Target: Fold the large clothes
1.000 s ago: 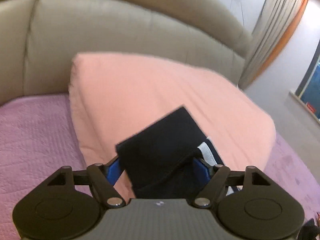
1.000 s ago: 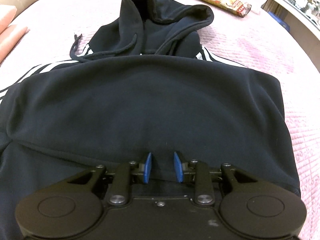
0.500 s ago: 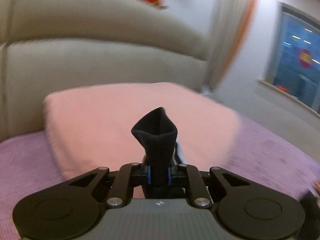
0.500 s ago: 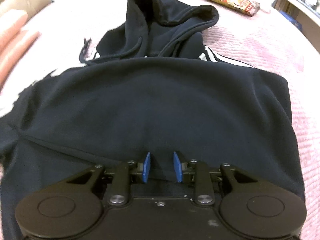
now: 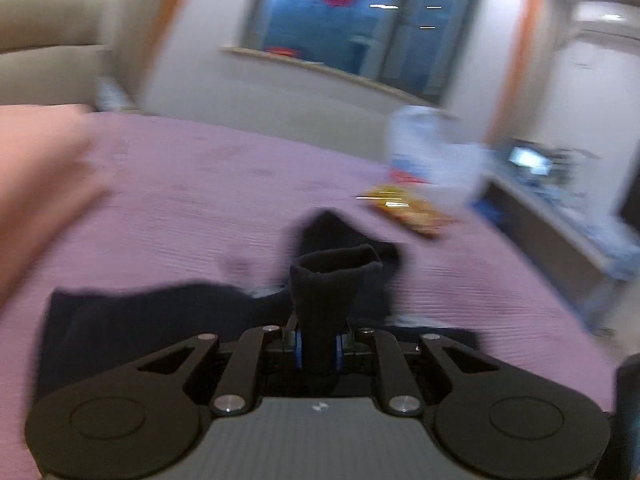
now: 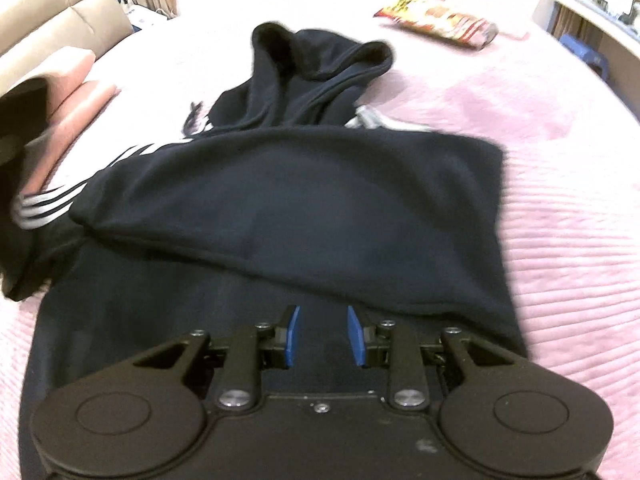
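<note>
A black hoodie (image 6: 304, 208) with white sleeve stripes lies on the pink bed, hood (image 6: 316, 68) at the far end. My left gripper (image 5: 318, 350) is shut on the black sleeve cuff (image 5: 334, 280), held above the hoodie's body (image 5: 132, 320). The lifted striped sleeve (image 6: 40, 204) shows at the left of the right wrist view. My right gripper (image 6: 323, 334) is open and empty, low over the hoodie's near hem, blue pads (image 6: 292, 332) apart.
A snack bag (image 6: 440, 22) lies on the pink bedspread (image 6: 560, 184) beyond the hood; it shows in the left wrist view (image 5: 408, 210) too. Pink pillows (image 6: 76, 88) and a beige headboard (image 6: 60, 20) are at the left. A shelf (image 5: 568, 216) stands right of the bed.
My left gripper shut on the sleeve cuff, then swung it from over the pillow towards the hoodie's body. The right gripper stayed open over the hem.
</note>
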{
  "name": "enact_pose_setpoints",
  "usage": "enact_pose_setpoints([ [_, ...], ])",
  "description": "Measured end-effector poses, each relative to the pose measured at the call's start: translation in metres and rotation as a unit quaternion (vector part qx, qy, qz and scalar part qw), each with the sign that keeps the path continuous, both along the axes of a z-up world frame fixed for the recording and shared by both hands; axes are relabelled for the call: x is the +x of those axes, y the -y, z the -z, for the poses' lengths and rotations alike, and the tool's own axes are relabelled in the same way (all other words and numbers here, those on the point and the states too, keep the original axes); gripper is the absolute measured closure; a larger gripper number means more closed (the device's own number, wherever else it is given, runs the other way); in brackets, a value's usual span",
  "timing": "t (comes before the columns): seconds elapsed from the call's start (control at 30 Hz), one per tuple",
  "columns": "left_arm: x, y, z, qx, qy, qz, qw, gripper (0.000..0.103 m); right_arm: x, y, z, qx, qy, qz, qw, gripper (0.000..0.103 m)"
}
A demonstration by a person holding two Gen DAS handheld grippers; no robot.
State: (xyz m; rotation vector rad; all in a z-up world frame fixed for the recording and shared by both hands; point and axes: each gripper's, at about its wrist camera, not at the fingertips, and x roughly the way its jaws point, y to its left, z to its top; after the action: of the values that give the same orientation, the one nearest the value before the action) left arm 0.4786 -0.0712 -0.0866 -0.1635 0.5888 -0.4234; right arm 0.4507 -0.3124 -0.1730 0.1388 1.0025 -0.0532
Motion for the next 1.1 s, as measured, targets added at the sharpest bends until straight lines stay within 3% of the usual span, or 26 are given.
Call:
enact_pose_setpoints([
  [0.13,0.005,0.082,0.009,-0.003,0.013,0.093,0.9956,0.082,-0.015,0.037,-0.025,-0.004,0.024,0.023,0.999,0.069],
  [0.17,0.01,0.099,0.017,0.002,0.003,0.106,0.9943,0.074,-0.017,0.045,-0.029,-0.004,0.028,0.032,0.999,0.069],
  [0.2,0.015,0.112,0.029,0.008,-0.019,0.12,0.9925,0.057,-0.018,0.052,-0.03,-0.002,0.03,0.039,0.999,0.067],
  [0.27,0.02,0.122,0.054,0.029,-0.062,0.117,0.9908,0.048,-0.02,0.065,-0.03,0.008,0.03,0.052,0.998,0.048],
  [0.37,0.017,0.098,0.084,0.03,-0.121,0.099,0.9872,0.047,-0.02,0.077,-0.016,0.024,0.018,0.062,0.998,0.043],
  [0.5,0.008,0.026,0.103,0.02,-0.183,0.066,0.9807,0.044,-0.015,0.078,0.002,0.068,0.004,0.056,0.996,0.04],
  [0.57,0.003,-0.004,0.108,0.035,-0.203,0.037,0.9778,0.043,-0.01,0.078,0.005,0.1,0.013,0.057,0.993,0.027],
  [0.63,0.002,-0.025,0.107,0.04,-0.217,0.005,0.9753,0.043,-0.004,0.078,0.005,0.124,0.022,0.069,0.99,0.027],
  [0.77,0.004,-0.052,0.114,0.007,-0.236,-0.048,0.9705,0.043,0.015,0.077,0.019,0.147,0.016,0.076,0.986,0.027],
  [0.9,0.012,-0.053,0.115,0.01,-0.228,-0.06,0.9718,0.044,0.028,0.078,0.041,0.159,0.0,0.085,0.984,0.027],
  [0.93,0.012,-0.053,0.115,0.016,-0.222,-0.06,0.973,0.044,0.033,0.078,0.048,0.17,-0.017,0.088,0.981,0.028],
  [1.0,0.018,-0.053,0.114,0.023,-0.211,-0.059,0.9754,0.044,0.036,0.077,0.054,0.186,-0.03,0.091,0.978,0.058],
  [1.03,0.02,-0.052,0.112,0.025,-0.207,-0.06,0.9762,0.044,0.036,0.074,0.051,0.183,-0.026,0.085,0.979,0.089],
  [1.1,0.027,-0.056,0.107,0.027,-0.198,-0.065,0.9776,0.046,0.034,0.066,0.04,0.18,-0.013,0.067,0.981,0.09],
])
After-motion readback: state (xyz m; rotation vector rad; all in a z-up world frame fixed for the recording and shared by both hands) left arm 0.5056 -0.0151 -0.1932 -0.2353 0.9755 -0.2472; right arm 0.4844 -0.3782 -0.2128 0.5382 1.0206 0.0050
